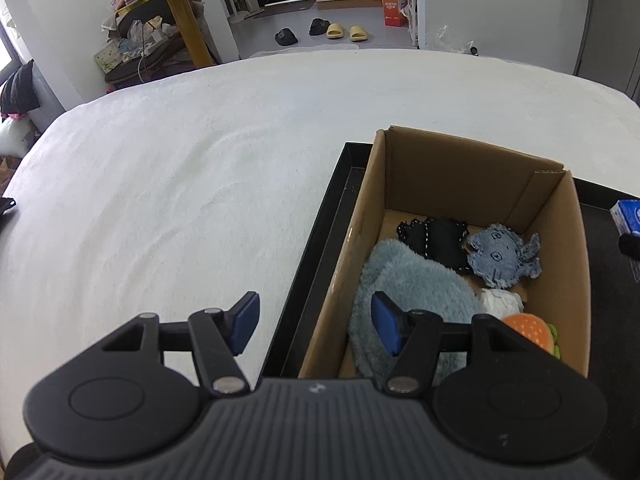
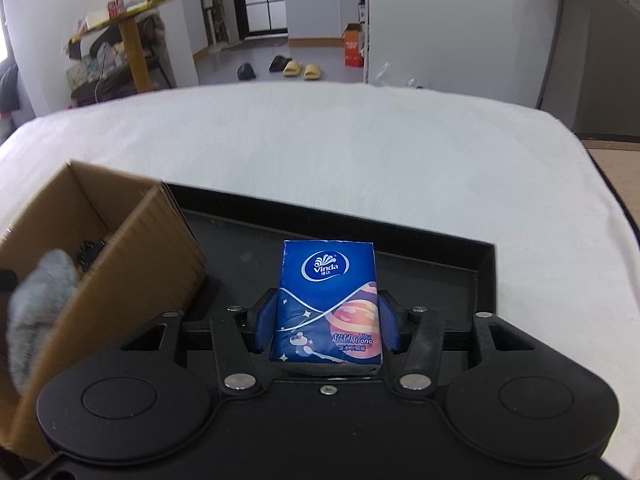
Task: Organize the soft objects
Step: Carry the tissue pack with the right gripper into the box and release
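White bedding carries a black tray (image 2: 486, 276) and cardboard box (image 1: 472, 168). Right gripper (image 2: 326, 326) clamps the tissue pack (image 2: 328, 300) above the tray; left gripper (image 1: 316, 326) hangs spread, empty. Squeezed film could slip, or snag the box wall.

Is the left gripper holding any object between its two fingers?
No, the left gripper is open with nothing between its blue pads, which hang over the edge of the cardboard box.
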Available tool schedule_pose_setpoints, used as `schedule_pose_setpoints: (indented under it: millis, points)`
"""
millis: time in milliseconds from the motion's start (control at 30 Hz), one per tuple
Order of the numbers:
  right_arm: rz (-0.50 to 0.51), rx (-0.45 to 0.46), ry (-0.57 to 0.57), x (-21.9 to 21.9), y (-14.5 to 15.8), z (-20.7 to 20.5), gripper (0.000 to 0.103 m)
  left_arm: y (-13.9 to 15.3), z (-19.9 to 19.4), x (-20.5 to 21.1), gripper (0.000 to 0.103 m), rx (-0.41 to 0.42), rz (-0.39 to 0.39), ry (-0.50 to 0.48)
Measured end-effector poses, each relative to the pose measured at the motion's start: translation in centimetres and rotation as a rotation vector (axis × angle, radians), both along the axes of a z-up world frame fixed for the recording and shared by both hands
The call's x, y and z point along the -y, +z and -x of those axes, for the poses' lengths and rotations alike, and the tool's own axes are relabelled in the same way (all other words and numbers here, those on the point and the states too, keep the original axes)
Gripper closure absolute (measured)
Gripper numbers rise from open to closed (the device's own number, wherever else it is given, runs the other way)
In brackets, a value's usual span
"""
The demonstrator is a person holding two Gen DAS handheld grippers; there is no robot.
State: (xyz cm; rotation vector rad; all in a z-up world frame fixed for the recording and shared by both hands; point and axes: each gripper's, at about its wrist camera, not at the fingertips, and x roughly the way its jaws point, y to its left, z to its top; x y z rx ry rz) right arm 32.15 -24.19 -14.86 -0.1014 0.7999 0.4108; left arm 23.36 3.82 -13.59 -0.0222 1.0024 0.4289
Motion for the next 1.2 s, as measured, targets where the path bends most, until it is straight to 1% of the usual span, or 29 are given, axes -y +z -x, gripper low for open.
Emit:
schedule_pose_setpoints:
  millis: [133, 300, 500, 733, 800, 867, 933, 1000, 1067, 1100, 1167, 1200]
  points:
    - [-0.021, 0.030, -0.020, 0.2, 0.9, 1.1, 0.053, 0.5, 0.7, -0.1, 0.043, 0.006, 0.015, -0.013]
    - [-0.048, 0.058, -0.025, 0.2, 1.7, 1.3, 0.053, 0.9, 1.7, -0.6, 0.043, 0.020, 0.059, -0.020]
    - [-0.060, 0.083, -0.006, -0.6, 3.2, 2.4, 0.053, 0.9, 2.4, -1.4, 0.043, 0.038, 0.102, -0.016]
    - [-0.103, 0.099, 0.023, -1.7, 4.4, 4.2, 0.053, 0.8, 2.9, -1.9, 0.043, 0.061, 0.130, -0.026]
    - [-0.133, 0.088, 0.035, -1.9, 4.6, 4.7, 0.053, 0.7, 3.0, -2.2, 0.044, 0.064, 0.138, -0.025]
    - [-0.152, 0.085, 0.047, -2.4, 4.9, 5.1, 0.053, 0.7, 3.2, -2.3, 0.047, 0.070, 0.147, -0.027]
    - [-0.158, 0.093, 0.060, -2.6, 5.1, 5.4, 0.053, 0.4, 3.3, -2.4, 0.047, 0.063, 0.147, -0.029]
    - [-0.168, 0.100, 0.075, -2.9, 5.5, 5.5, 0.053, 0.3, 3.3, -2.5, 0.052, 0.067, 0.166, -0.029]
    - [-0.179, 0.105, 0.086, -3.3, 5.7, 5.7, 0.053, 0.2, 3.4, -2.6, 0.060, 0.067, 0.178, -0.034]
    - [-0.183, 0.105, 0.095, -3.4, 5.8, 5.8, 0.053, 0.1, 3.3, -2.5, 0.062, 0.063, 0.175, -0.037]
    - [-0.183, 0.111, 0.119, -4.2, 6.0, 6.0, 0.053, 0.0, 3.3, -2.5, 0.071, 0.057, 0.176, -0.042]
    - [-0.184, 0.114, 0.131, -4.5, 6.1, 6.0, 0.053, -0.1, 3.2, -2.5, 0.073, 0.056, 0.183, -0.043]
